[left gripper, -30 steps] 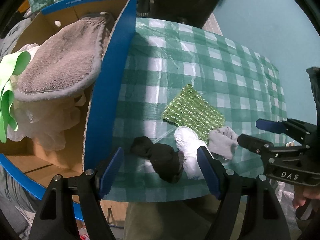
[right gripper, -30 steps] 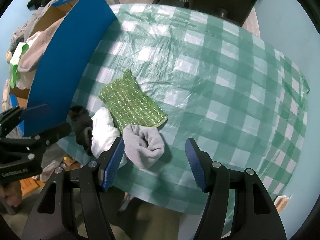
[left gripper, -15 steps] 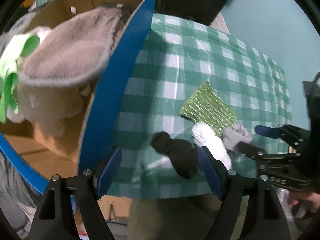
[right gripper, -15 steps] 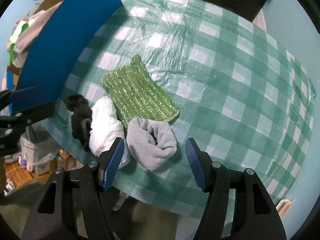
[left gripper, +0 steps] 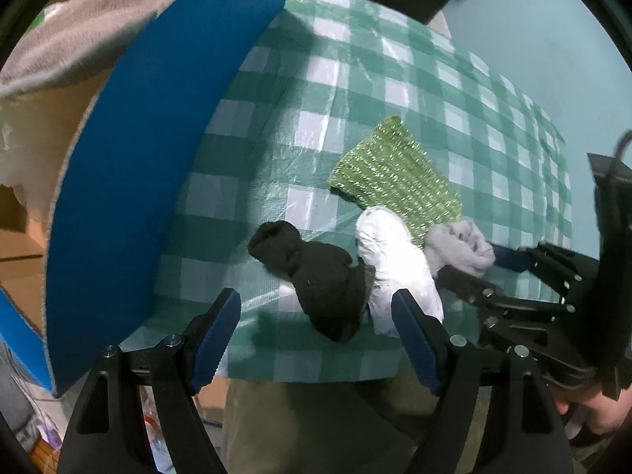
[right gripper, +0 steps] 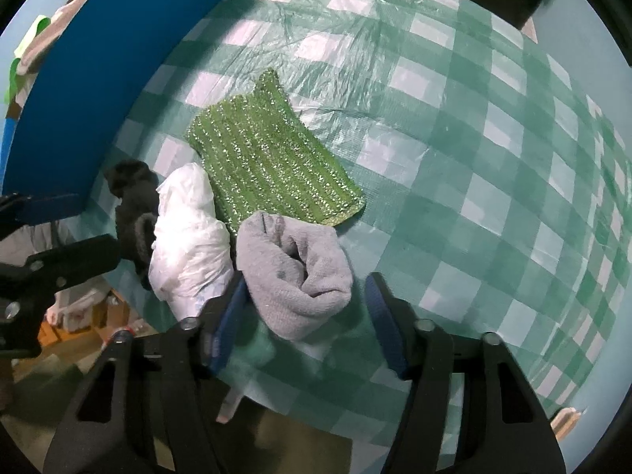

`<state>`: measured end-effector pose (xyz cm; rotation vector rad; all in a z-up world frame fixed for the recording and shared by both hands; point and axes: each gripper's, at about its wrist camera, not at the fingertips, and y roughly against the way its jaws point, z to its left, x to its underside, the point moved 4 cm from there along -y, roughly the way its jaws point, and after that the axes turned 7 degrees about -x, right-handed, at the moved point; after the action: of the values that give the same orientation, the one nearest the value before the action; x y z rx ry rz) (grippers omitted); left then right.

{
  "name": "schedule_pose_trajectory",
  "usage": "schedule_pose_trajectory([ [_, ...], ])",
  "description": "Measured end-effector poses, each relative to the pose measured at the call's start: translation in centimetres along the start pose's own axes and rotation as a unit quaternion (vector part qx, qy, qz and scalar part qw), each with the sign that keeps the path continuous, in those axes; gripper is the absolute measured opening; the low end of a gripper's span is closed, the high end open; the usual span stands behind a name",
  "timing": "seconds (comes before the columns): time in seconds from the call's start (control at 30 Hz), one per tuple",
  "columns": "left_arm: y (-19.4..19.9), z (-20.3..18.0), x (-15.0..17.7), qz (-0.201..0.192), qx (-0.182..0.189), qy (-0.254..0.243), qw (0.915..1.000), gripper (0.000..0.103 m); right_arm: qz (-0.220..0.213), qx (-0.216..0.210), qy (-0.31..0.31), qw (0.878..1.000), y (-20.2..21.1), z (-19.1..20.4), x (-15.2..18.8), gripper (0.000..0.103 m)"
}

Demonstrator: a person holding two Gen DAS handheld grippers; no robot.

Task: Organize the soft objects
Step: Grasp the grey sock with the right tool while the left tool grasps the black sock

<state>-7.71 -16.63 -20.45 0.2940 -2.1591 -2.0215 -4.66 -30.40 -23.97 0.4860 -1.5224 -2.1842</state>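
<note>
On the green-checked table (right gripper: 474, 158) a black sock (left gripper: 320, 276), a white bundle (left gripper: 395, 260), a grey rolled sock (right gripper: 292, 272) and a glittery green cloth (right gripper: 272, 158) lie close together near the front edge. My left gripper (left gripper: 316, 304) hangs open just above the black sock, one finger on each side. My right gripper (right gripper: 306, 282) straddles the grey sock and its jaws are closing. The left pad touches the sock and the right pad is still a little apart from it. In the left wrist view the right gripper (left gripper: 470, 264) reaches the grey sock (left gripper: 458, 249) from the right.
A blue-walled cardboard box (left gripper: 138, 158) stands at the table's left with a grey towel (left gripper: 98, 51) and other soft things inside. The checked cloth stretches bare to the back and right. A person's trousers (left gripper: 316, 426) show below the table's front edge.
Both grippers have sunk toward the table, and the socks look larger. The right jaws have narrowed around the grey sock. The left gripper now sits over the black sock.
</note>
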Motion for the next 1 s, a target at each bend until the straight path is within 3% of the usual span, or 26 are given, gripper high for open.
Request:
schedule_pose_trajectory([
  [0.07,-0.6,0.1,-0.1,0.004,0.0,0.004,1.0,0.08,0.0,-0.003,0.001,1.0,-0.1,0.0,-0.1,0.036],
  [0.1,-1.0,0.1,-0.1,0.007,-0.001,0.005,1.0,0.08,-0.001,-0.004,0.001,1.0,-0.1,0.0,-0.1,0.028],
  [0.2,-1.8,0.1,-0.1,0.018,-0.001,0.007,0.9998,0.08,-0.008,-0.012,-0.003,1.0,0.5,-0.4,-0.4,0.021],
  [0.53,-3.9,-0.4,-0.2,0.034,-0.006,-0.002,0.9994,0.08,-0.036,-0.026,-0.047,0.998,2.9,-2.6,0.3,0.02],
  [0.67,-4.0,-0.7,-0.6,0.023,-0.012,-0.009,0.9996,0.078,-0.04,-0.022,-0.065,0.997,3.2,-3.6,0.6,0.02],
  [0.77,-3.8,-0.8,-0.8,0.013,-0.023,-0.013,0.9996,0.068,-0.04,-0.02,-0.073,0.996,3.5,-4.1,0.8,0.02],
  [0.83,-3.4,-1.0,-1.0,0.004,-0.022,-0.015,0.9996,0.055,-0.042,-0.02,-0.075,0.996,4.3,-4.2,1.1,0.02],
  [1.0,-3.1,-1.6,-1.6,0.0,-0.025,-0.019,0.9995,0.046,-0.051,-0.018,-0.08,0.995,4.1,-4.0,1.0,0.02],
])
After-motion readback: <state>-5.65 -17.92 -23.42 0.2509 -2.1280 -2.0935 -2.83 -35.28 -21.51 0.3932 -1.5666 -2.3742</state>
